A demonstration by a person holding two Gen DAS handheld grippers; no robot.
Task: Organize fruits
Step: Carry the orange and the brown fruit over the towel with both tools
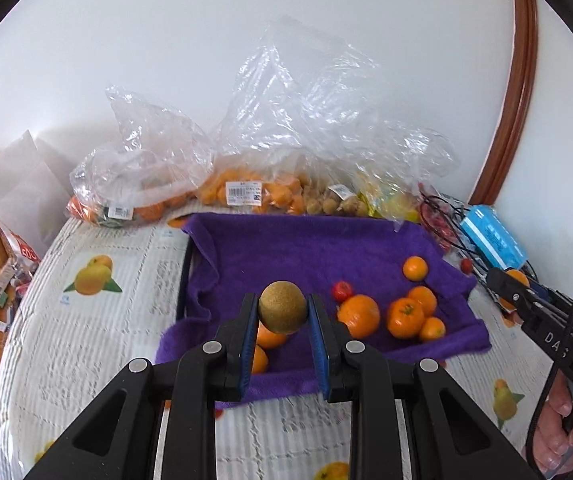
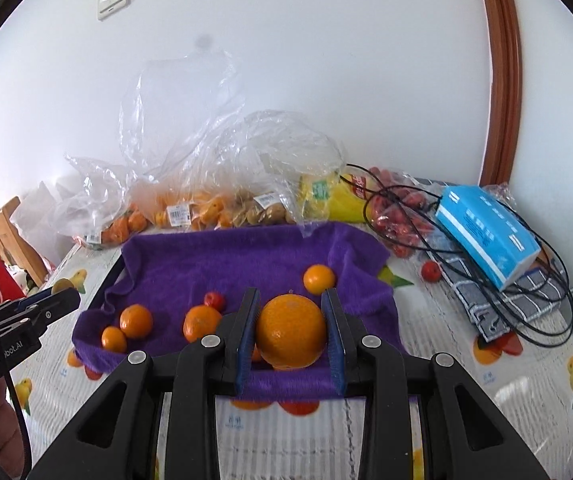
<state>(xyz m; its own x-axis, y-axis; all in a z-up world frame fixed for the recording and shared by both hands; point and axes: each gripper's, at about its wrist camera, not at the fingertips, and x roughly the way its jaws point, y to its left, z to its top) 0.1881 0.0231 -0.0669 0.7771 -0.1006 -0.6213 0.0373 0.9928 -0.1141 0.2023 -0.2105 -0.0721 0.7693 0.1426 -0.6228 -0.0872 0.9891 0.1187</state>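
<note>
Fruit-print table (image 2: pixel 466 408), purple towel (image 1: pixel 286 248) centre bare, left claw (image 1: pixel 282 312) clamping brown fruit (image 1: pixel 282 307), right claw (image 2: pixel 291 328) clamping orange (image 2: pixel 291 332).

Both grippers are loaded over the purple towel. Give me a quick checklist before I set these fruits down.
1. Left gripper shut on the brown fruit: ok.
2. Right gripper shut on the big orange: ok.
3. Bare patch on the purple towel at the back: ok.
4. Loose oranges and a small red fruit near the drop area: not ok, avoid them.
5. Height above the towel: cannot tell.
</note>
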